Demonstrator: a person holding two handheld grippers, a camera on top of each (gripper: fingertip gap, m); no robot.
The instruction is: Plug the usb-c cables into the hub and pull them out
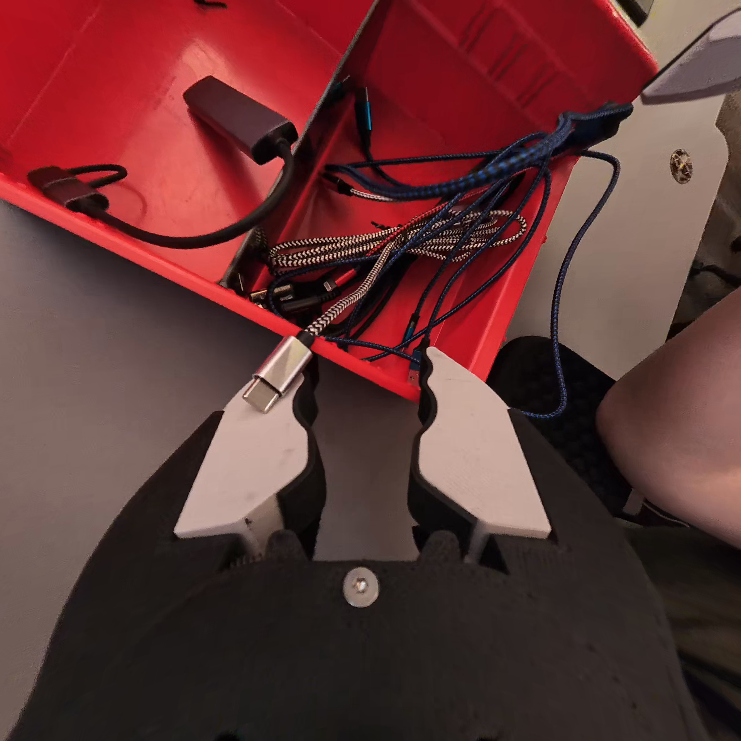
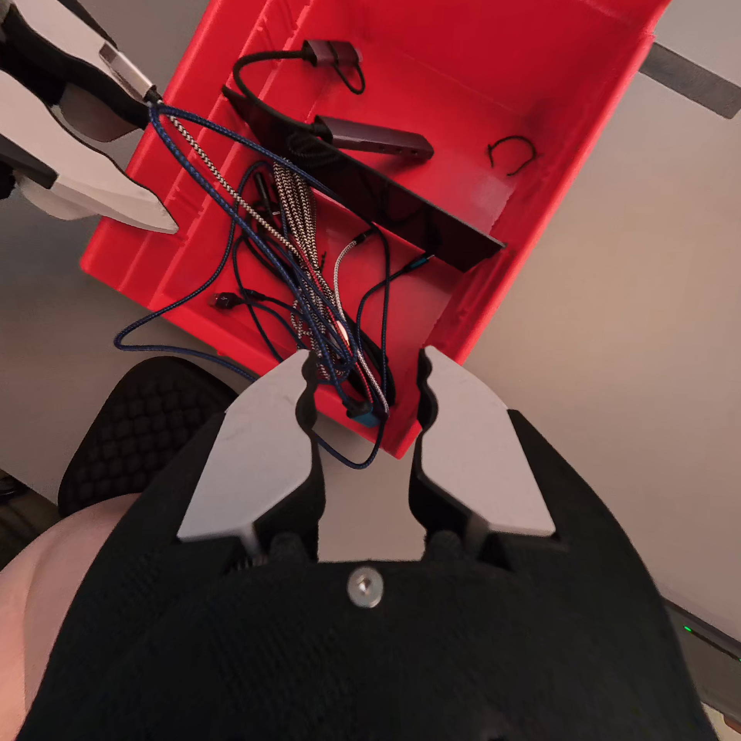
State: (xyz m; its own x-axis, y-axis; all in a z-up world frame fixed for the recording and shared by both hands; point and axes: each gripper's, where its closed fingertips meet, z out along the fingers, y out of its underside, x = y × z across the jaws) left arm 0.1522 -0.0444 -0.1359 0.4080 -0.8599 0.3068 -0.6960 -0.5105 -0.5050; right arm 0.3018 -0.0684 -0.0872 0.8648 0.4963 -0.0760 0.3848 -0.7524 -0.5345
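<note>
Left gripper [image 1: 363, 361] spread, silver usb-c plug [image 1: 280, 371] resting on its finger, not pinched. Right gripper [image 2: 363, 357] spread over cable tangle [image 2: 320, 304] in red bin [image 2: 561, 248] — hub [image 2: 377, 138] beyond divider. Cables light, floppy, snaggy — grip the rigid plug shell.

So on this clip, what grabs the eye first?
The bright red bin, split by a black divider: a tangle of braided cables fills one compartment, a grey hub lies in the other. Next, a silver USB-C plug lies across one finger of the open left hand-held gripper.
</note>
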